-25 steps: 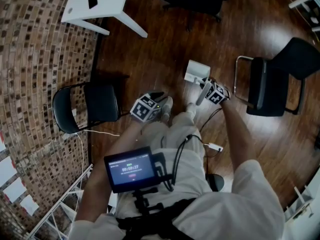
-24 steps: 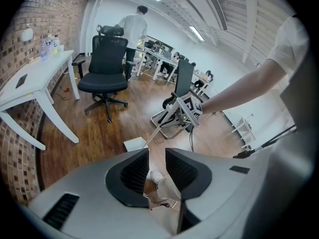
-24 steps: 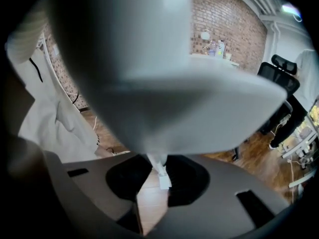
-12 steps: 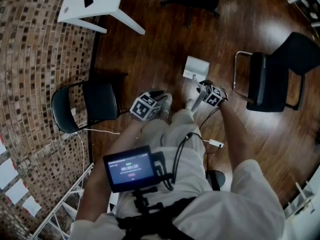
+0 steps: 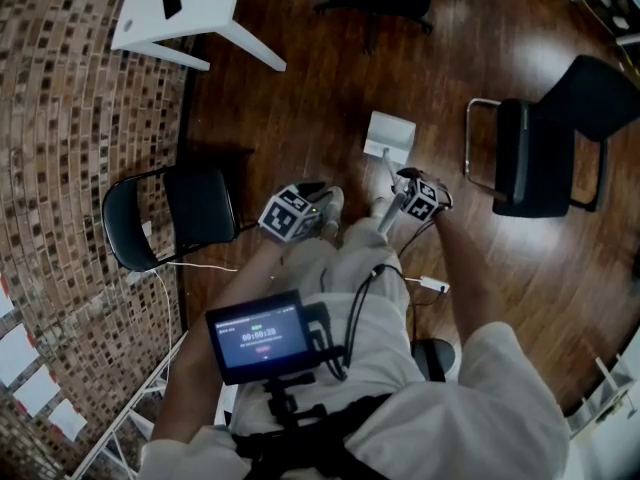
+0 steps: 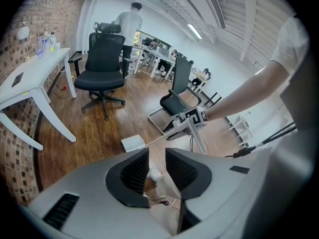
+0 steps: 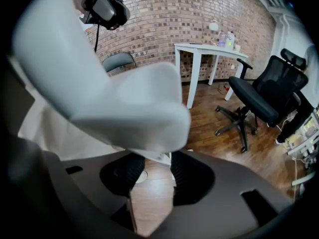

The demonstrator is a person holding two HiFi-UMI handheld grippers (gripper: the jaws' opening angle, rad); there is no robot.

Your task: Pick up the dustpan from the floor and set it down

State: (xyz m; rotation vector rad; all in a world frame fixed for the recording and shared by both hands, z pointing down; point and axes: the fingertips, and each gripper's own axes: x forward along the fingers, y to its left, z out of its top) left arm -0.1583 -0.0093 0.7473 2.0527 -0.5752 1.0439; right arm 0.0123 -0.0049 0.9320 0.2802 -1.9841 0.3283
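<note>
Head view: dustpan [image 5: 391, 134] lies flat on the floor [image 5: 300, 88], ahead of the person's feet. Its thin handle runs back toward the right tongs [image 5: 404, 180]. Left tongs [image 5: 320, 201] hang over a shoe [image 5: 333, 211], apart from the dustpan.

Left gripper view: left tongs spread, nothing between the pads. Shoe shows through the gap.

Right gripper view: right tongs spread, just been opening. Pads press on nothing. Bare floor in the gap; white edge at the tips, cannot tell what.
</note>
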